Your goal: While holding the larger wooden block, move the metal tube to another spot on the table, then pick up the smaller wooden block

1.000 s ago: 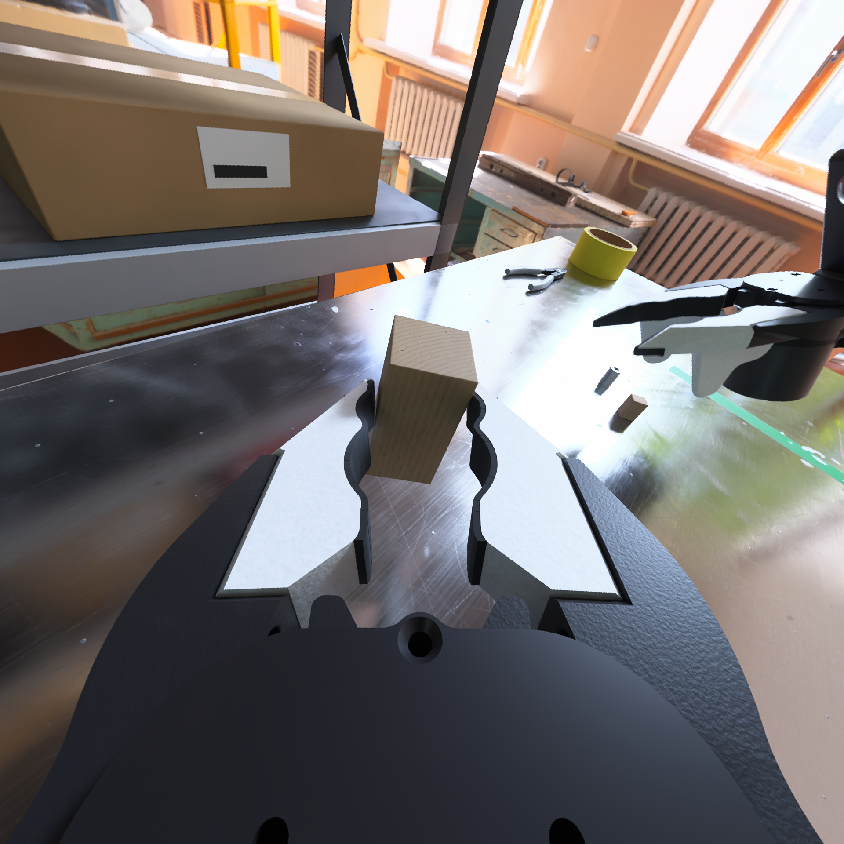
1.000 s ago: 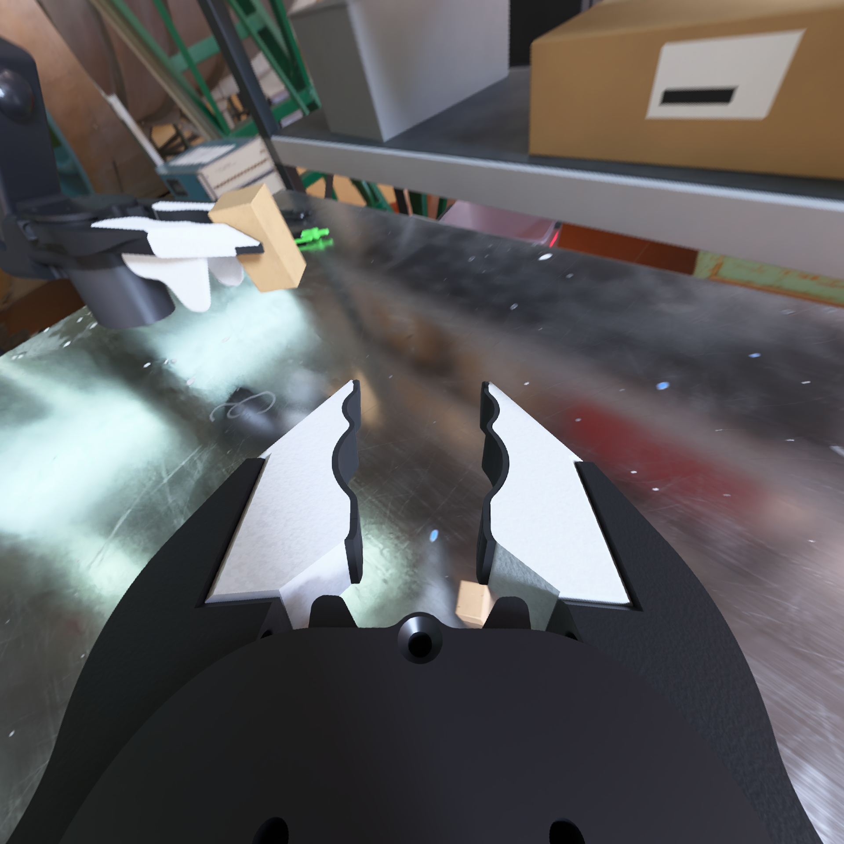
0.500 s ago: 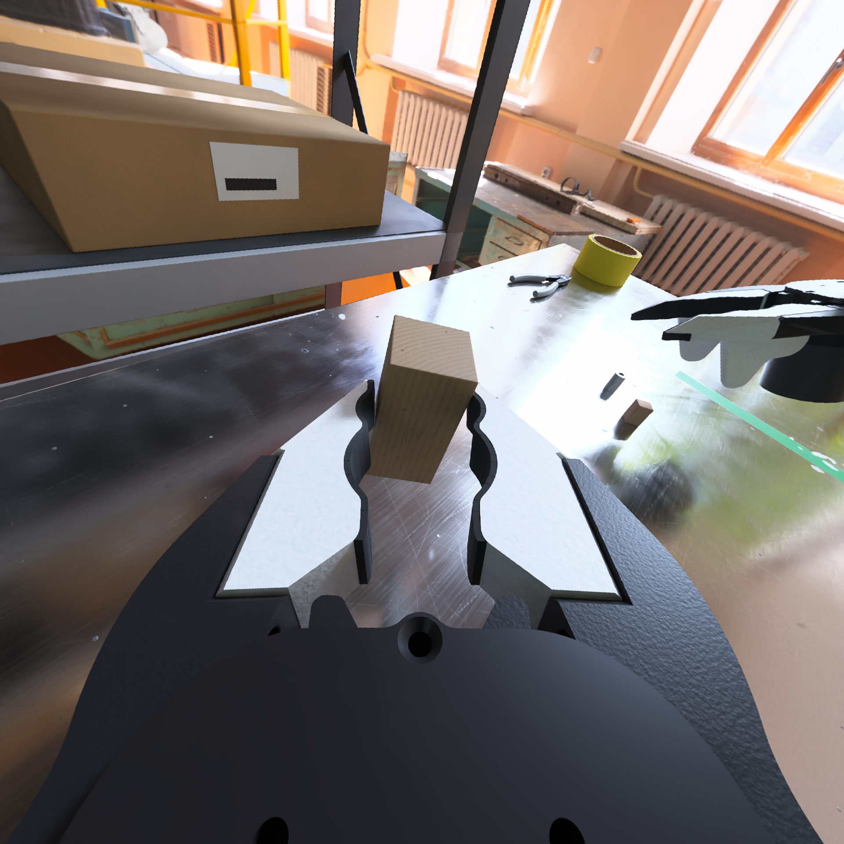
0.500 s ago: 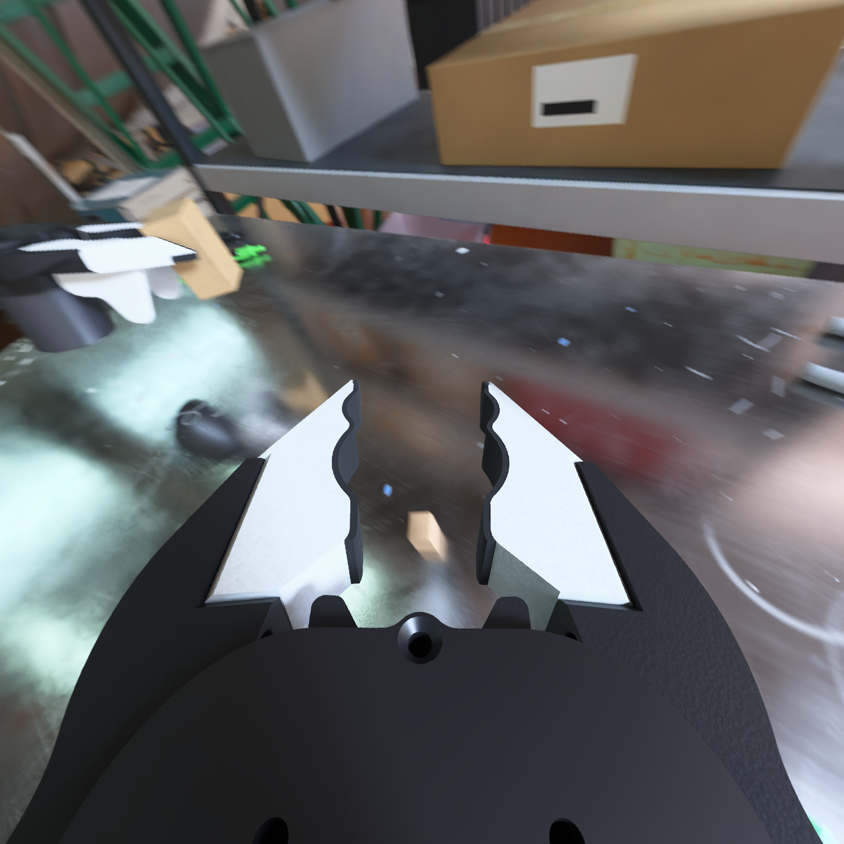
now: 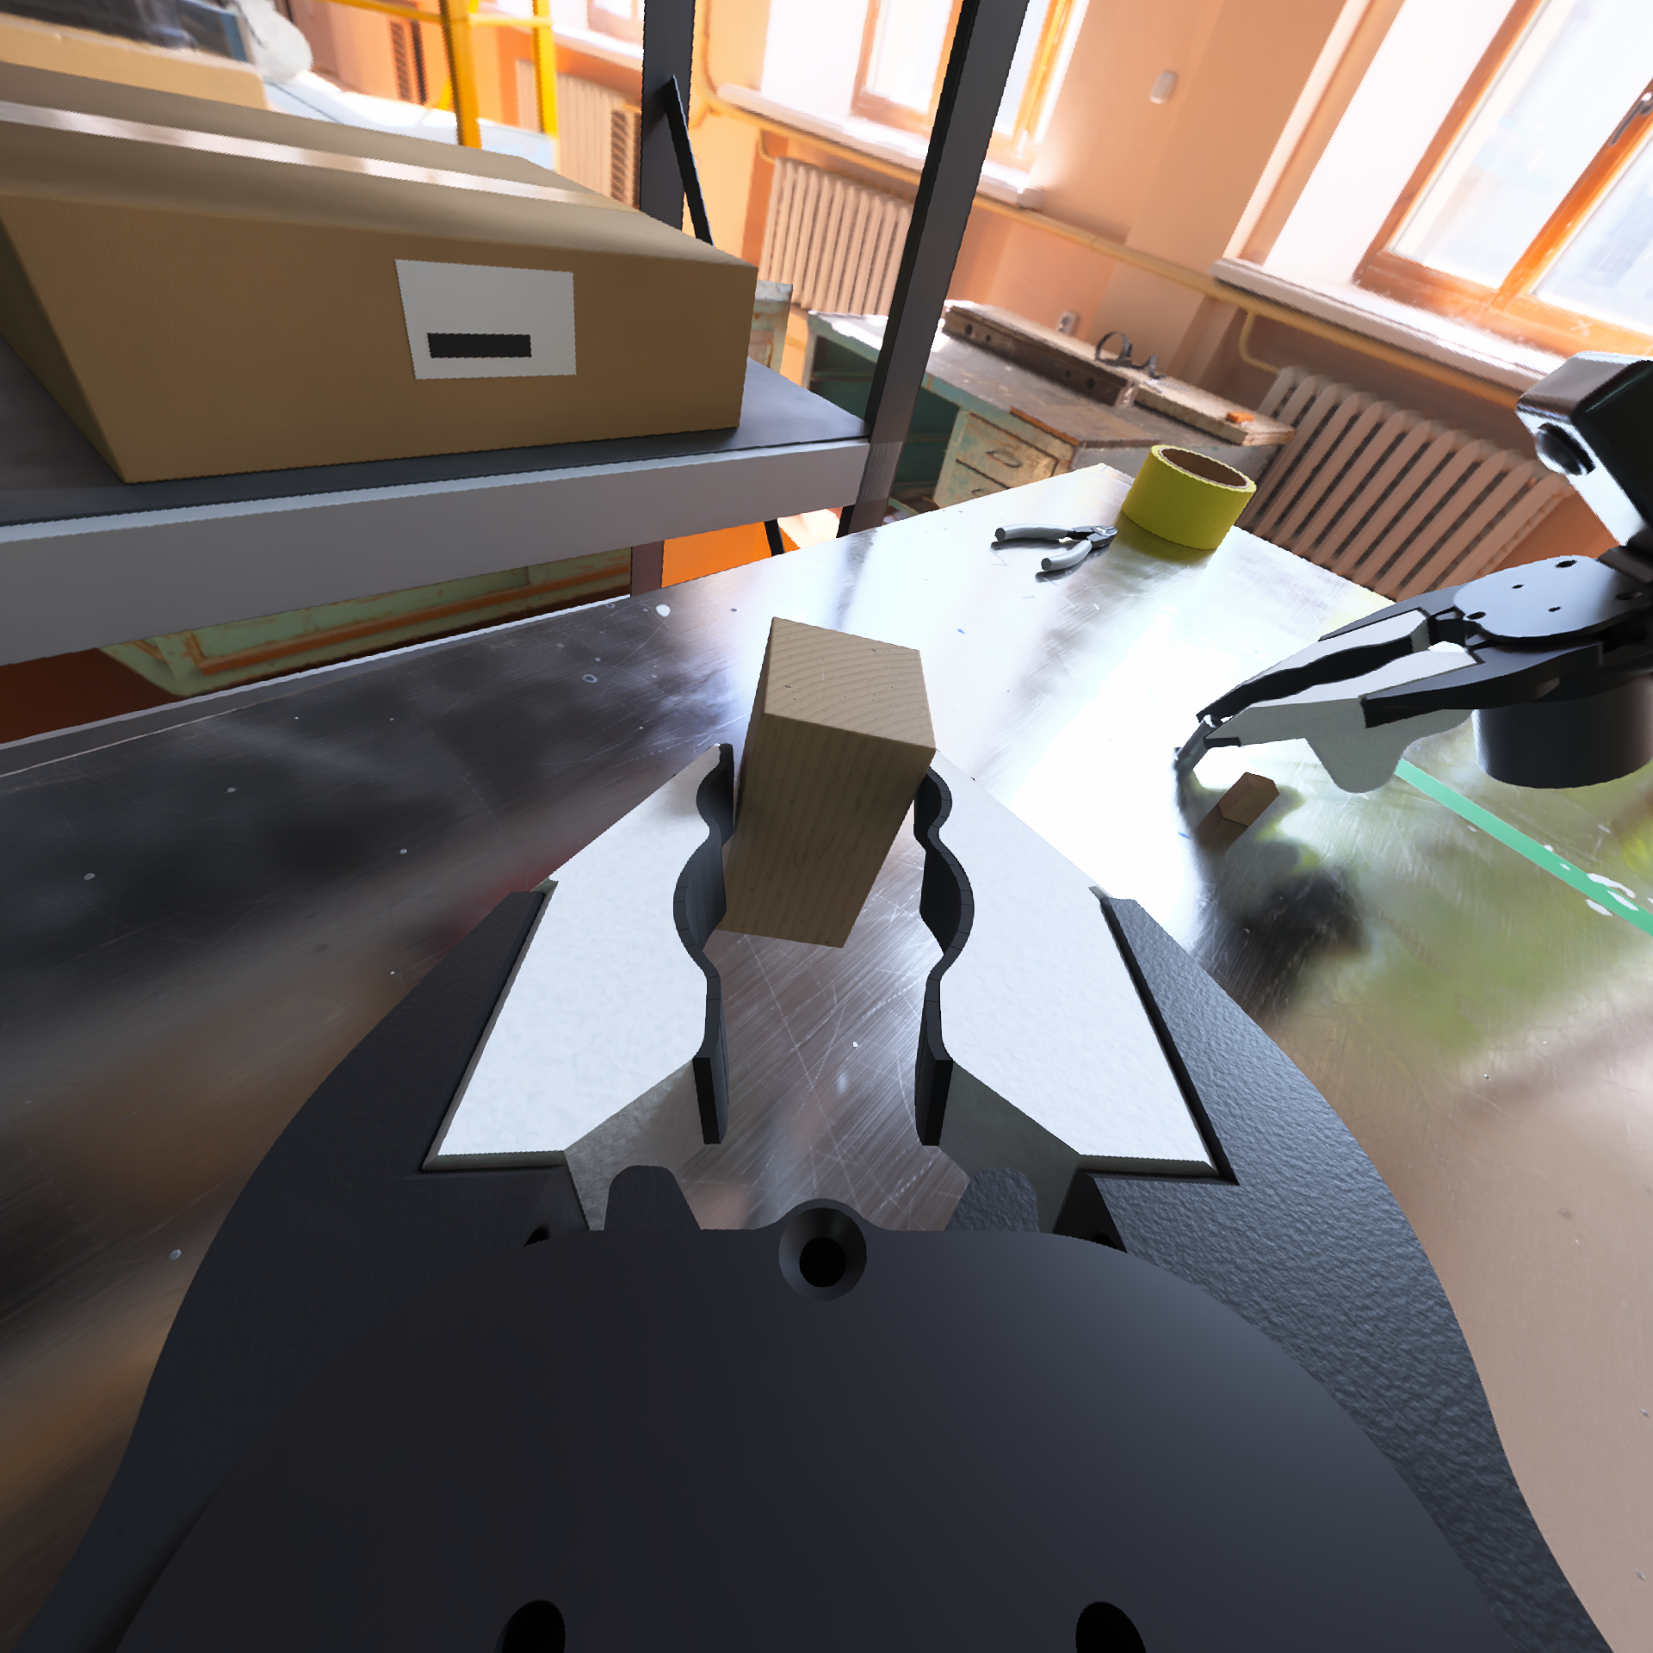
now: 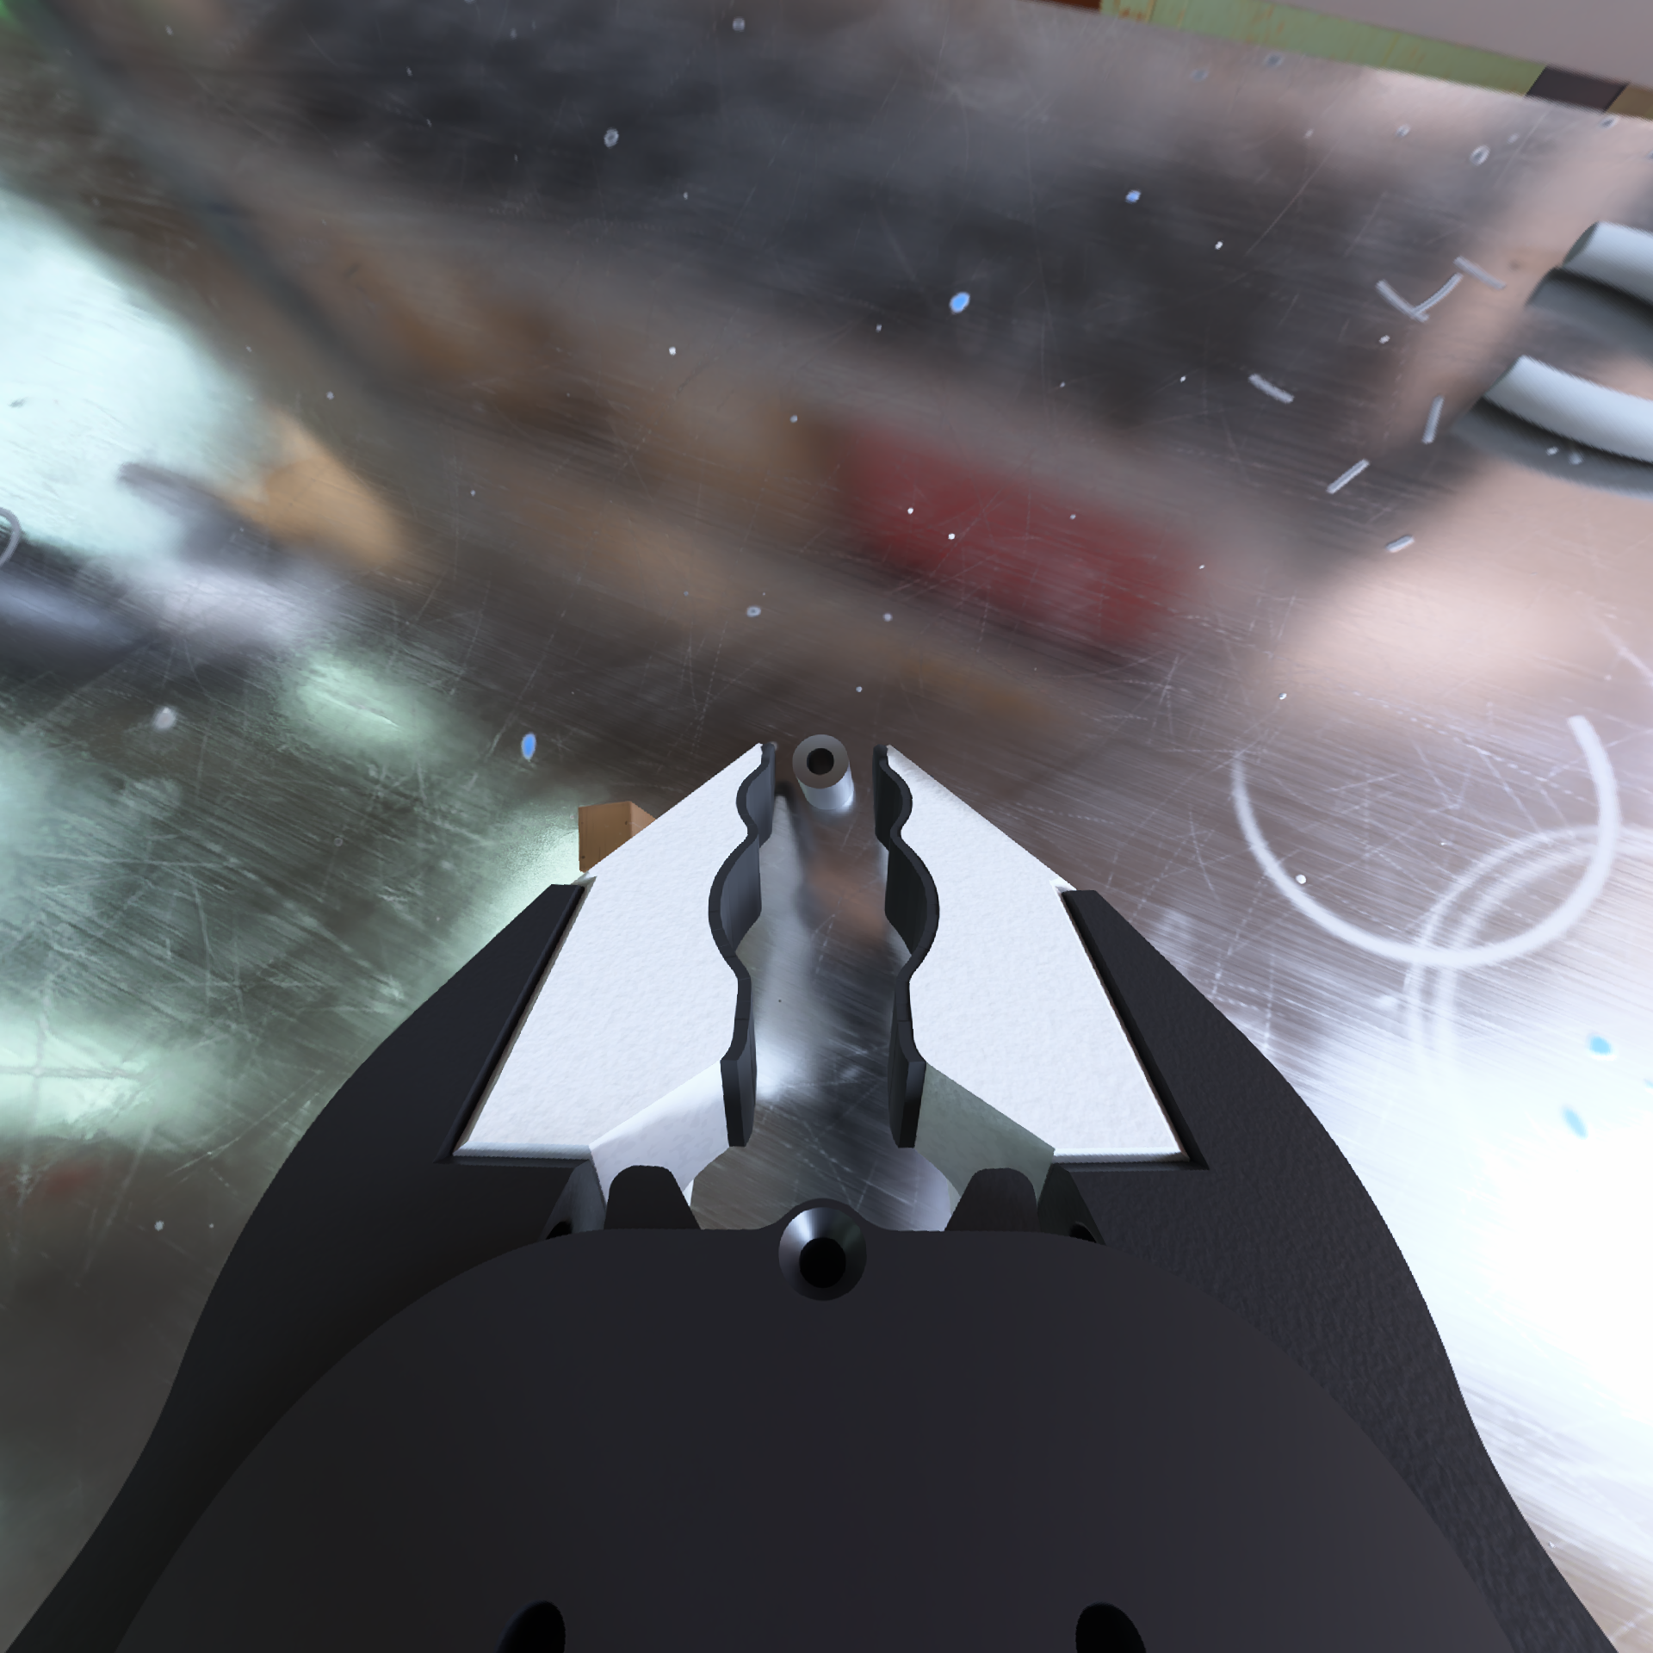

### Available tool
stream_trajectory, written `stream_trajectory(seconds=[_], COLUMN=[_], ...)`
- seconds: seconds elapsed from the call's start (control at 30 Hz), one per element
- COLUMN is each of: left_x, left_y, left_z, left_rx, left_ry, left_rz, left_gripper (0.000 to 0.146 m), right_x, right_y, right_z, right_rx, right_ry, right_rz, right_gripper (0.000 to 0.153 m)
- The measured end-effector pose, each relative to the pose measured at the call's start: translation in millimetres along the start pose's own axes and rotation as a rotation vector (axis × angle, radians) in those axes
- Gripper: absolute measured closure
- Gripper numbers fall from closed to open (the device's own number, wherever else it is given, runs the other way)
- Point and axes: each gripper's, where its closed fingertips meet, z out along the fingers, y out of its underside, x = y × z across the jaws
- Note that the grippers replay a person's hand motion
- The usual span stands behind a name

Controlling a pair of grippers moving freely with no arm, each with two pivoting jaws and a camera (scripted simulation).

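The metal tube [image 6: 822, 784] is a short grey cylinder with a dark bore, seen end-on in the right wrist view, standing on the counter [image 6: 1163, 805] between the tips of the right gripper [image 6: 822, 760]; its fingers [image 6: 975, 975] are narrowed around it with a sliver of gap visible on each side, so whether they actually pinch it cannot be told. Just left of those fingers the smaller wooden block [image 6: 611, 827] pokes out, a tan cube with an orange-brown face, resting on the counter. In the left wrist view that same small block [image 5: 1245, 799] lies just below the right gripper's down-tilted tips. The larger wooden block [image 5: 827, 778] is a pale, fine-grained rectangular prism, tilted slightly and clamped at its lower half between the wavy dark inner edges of the left gripper [image 5: 823, 787], whose fingers [image 5: 590, 984] are white-faced and closed on it above the counter. The counter is scratched, glossy sheet metal with blurred reflections. Farther back sit grey-handled pliers [image 5: 1055, 543] and a yellow tape roll [image 5: 1185, 495]; a brown cardboard box [image 5: 268, 340] with a white label lies on a grey shelf [image 5: 429, 528].
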Motion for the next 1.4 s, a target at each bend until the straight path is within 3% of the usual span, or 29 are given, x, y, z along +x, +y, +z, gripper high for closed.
stream_trajectory(seconds=[0.13,0.2,0.3,0.37,0.47,0.53,0.67,0.87,1.13,1.2,1.3,1.4], left_x=[0.0,-0.2,-0.7,-0.5,1.5,2.7,3.1,1.7,2.7,2.9,3.3,3.5], left_y=[0.3,0.2,0.0,-0.8,-2.0,-2.4,-2.3,-2.0,-1.9,-2.2,-2.3,-1.9], left_z=[0.3,0.2,-0.2,-0.7,-1.4,-1.3,-0.3,0.4,0.0,-0.2,-0.3,0.4], left_rx=[-0.003,-0.001,0.0,0.005,0.014,0.016,0.014,0.012,0.012,0.014,0.016,0.012], left_ry=[0.001,0.0,0.001,0.005,0.019,0.027,0.03,0.024,0.025,0.027,0.029,0.027], left_rz=[-0.001,0.0,-0.007,-0.013,-0.026,-0.03,-0.032,-0.033,-0.031,-0.033,-0.033,-0.029], left_gripper=[0.106,0.106,0.106,0.106,0.106,0.106,0.106,0.106,0.106,0.106,0.106,0.106], right_x=[-0.9,-2.8,11.7,47.8,116.7,152.3,175.6,159.1,158.1,158.3,151.8,113.6], right_y=[3.3,-11.3,-34.7,-27.8,19.4,66.7,139.2,175.2,173.4,163.1,127.5,67.4], right_z=[4.7,-7.9,-55.5,-97.9,-161.4,-187.6,-199.2,-189.6,-192.7,-198.0,-206.6,-200.0], right_rx=[-0.037,0.054,0.239,0.269,0.197,0.112,-0.009,-0.146,-0.142,-0.108,0.012,0.177], right_ry=[-0.006,-0.017,-0.002,0.129,0.396,0.497,0.487,0.402,0.403,0.419,0.433,0.316], right_rz=[-0.014,-0.014,0.024,0.063,0.146,0.228,0.377,0.35,0.353,0.348,0.322,0.217], right_gripper=[0.139,0.141,0.141,0.141,0.141,0.141,0.141,0.141,0.14,0.115,0.107,0.107])
